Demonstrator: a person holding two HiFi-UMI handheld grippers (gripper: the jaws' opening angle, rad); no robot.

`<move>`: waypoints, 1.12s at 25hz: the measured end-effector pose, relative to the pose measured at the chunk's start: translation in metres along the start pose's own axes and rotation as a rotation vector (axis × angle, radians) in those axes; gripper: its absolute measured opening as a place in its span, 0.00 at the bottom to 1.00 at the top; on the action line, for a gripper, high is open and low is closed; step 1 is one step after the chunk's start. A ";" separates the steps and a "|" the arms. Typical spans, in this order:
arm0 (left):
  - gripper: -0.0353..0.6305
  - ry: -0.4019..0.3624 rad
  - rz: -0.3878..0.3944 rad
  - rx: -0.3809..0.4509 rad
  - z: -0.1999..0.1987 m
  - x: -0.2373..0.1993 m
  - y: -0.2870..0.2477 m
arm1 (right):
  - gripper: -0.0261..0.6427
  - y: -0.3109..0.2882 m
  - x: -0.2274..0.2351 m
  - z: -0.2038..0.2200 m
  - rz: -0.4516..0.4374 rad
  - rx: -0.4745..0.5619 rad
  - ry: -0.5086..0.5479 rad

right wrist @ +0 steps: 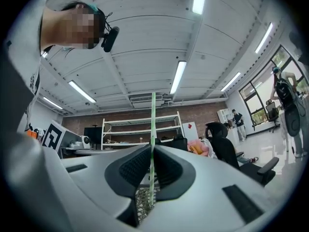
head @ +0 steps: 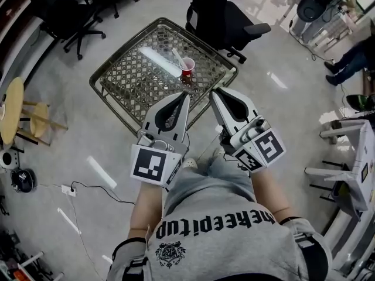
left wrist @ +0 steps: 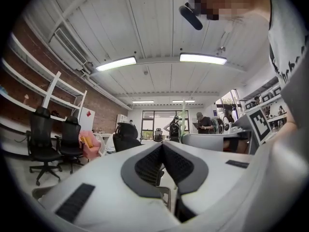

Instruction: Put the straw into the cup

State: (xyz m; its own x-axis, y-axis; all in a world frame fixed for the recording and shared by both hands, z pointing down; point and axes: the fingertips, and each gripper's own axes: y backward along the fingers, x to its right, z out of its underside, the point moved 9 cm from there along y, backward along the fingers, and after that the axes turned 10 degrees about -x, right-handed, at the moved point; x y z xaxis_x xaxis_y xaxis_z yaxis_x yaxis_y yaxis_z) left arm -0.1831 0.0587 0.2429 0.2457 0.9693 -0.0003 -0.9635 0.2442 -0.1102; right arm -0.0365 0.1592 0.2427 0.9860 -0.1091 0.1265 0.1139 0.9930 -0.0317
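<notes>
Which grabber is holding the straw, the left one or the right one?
The right gripper: its jaws are shut on the thin pale green straw. The left gripper has its jaws pressed together with nothing between them.

Head view, looking steeply down. The left gripper [head: 186, 96] and right gripper [head: 214, 91], each carrying 1 marker cube, point forward side by side with jaw tips drawn together, over the near edge of a lattice-topped table [head: 132, 82]. A red cup [head: 187, 67] stands upright on the table just beyond the tips, and a pale straw [head: 177, 56] leans out of it. 1 black office chair [head: 225, 17] stands behind the table, and another [head: 67, 9] stands at upper left.
</notes>
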 end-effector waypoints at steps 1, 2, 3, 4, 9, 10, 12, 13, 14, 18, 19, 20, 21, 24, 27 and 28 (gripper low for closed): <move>0.09 0.003 -0.002 0.000 0.000 -0.001 0.000 | 0.11 -0.001 0.001 0.001 0.001 -0.008 -0.001; 0.09 0.004 -0.005 0.000 0.000 -0.003 0.000 | 0.11 -0.002 0.002 0.001 -0.004 -0.016 0.000; 0.09 0.004 -0.012 -0.001 0.000 -0.005 -0.001 | 0.11 -0.004 0.003 0.000 -0.013 -0.023 0.003; 0.09 0.002 -0.021 -0.001 -0.001 -0.006 -0.003 | 0.11 -0.006 0.005 0.000 -0.021 -0.026 0.009; 0.09 0.012 -0.058 0.009 0.000 -0.008 -0.022 | 0.11 -0.014 0.024 -0.005 -0.043 -0.018 0.047; 0.09 0.015 -0.068 0.009 0.000 -0.008 -0.026 | 0.11 -0.016 0.028 -0.006 -0.056 -0.016 0.051; 0.09 0.019 -0.097 0.009 0.000 -0.009 -0.033 | 0.11 -0.022 0.036 -0.008 -0.091 -0.014 0.058; 0.09 0.020 -0.112 0.008 0.000 -0.009 -0.037 | 0.11 -0.025 0.042 -0.008 -0.108 -0.013 0.060; 0.09 0.019 -0.126 0.008 -0.001 -0.009 -0.041 | 0.11 -0.028 0.047 -0.009 -0.123 -0.012 0.061; 0.09 0.029 -0.186 0.004 -0.005 -0.012 -0.059 | 0.11 -0.040 0.069 -0.014 -0.179 -0.021 0.059; 0.09 0.034 -0.201 0.002 -0.006 -0.013 -0.062 | 0.11 -0.044 0.074 -0.015 -0.194 -0.024 0.056; 0.09 0.038 -0.216 -0.001 -0.006 -0.014 -0.066 | 0.11 -0.048 0.079 -0.016 -0.208 -0.026 0.054; 0.09 0.041 -0.231 -0.004 -0.006 -0.014 -0.069 | 0.11 -0.052 0.084 -0.017 -0.224 -0.027 0.051; 0.09 0.043 -0.277 -0.011 -0.008 -0.015 -0.080 | 0.11 -0.062 0.099 -0.020 -0.266 -0.029 0.049; 0.09 0.046 -0.314 -0.018 -0.011 -0.015 -0.091 | 0.11 -0.069 0.113 -0.023 -0.306 -0.034 0.048; 0.09 0.050 -0.324 -0.029 -0.011 -0.014 -0.095 | 0.11 -0.072 0.118 -0.024 -0.319 -0.036 0.048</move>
State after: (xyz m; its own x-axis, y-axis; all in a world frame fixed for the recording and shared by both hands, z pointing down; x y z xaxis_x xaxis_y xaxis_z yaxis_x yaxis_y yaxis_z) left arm -0.0938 0.0218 0.2426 0.5445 0.8387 -0.0090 -0.8311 0.5380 -0.1405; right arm 0.0743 0.0740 0.2361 0.9045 -0.4170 0.0889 0.4212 0.9064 -0.0337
